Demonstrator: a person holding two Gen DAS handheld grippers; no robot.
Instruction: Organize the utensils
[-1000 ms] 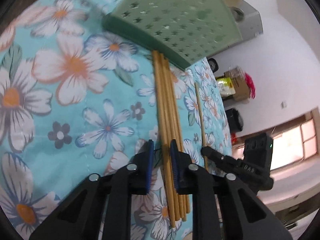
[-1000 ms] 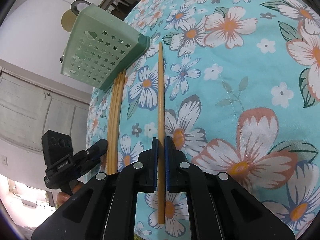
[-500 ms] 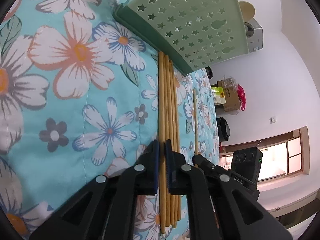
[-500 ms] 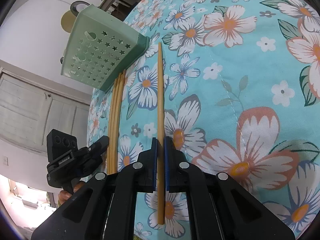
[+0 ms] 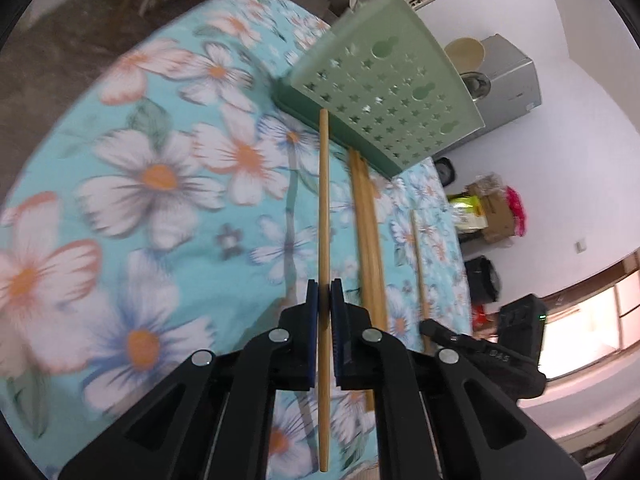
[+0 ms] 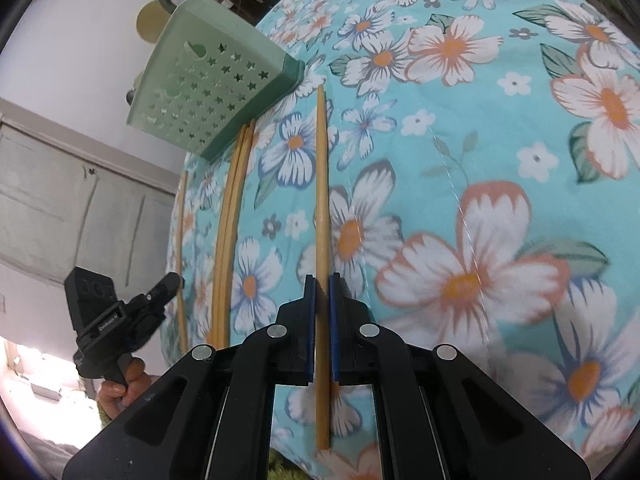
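Observation:
My left gripper [image 5: 324, 296] is shut on one wooden chopstick [image 5: 324, 208] and holds it lifted above the floral cloth, tip pointing at the green perforated utensil holder [image 5: 384, 92]. A bundle of chopsticks [image 5: 370, 236] lies on the cloth to its right, and a single chopstick [image 5: 418, 264] lies further right. My right gripper [image 6: 322, 292] is shut on another chopstick [image 6: 321, 184], low over the cloth, its tip near the holder [image 6: 208, 88]. The bundle [image 6: 230, 232] lies left of it. The left gripper [image 6: 120, 312] also shows there.
The table carries a turquoise floral cloth [image 6: 480, 160]. The right gripper's body [image 5: 500, 352] sits at the table's right edge in the left wrist view. Boxes and bags [image 5: 484, 208] stand on the floor beyond.
My left gripper closed on one chopstick from the bundle and lifted it up and to the left, away from the others. My right gripper kept its hold and barely moved.

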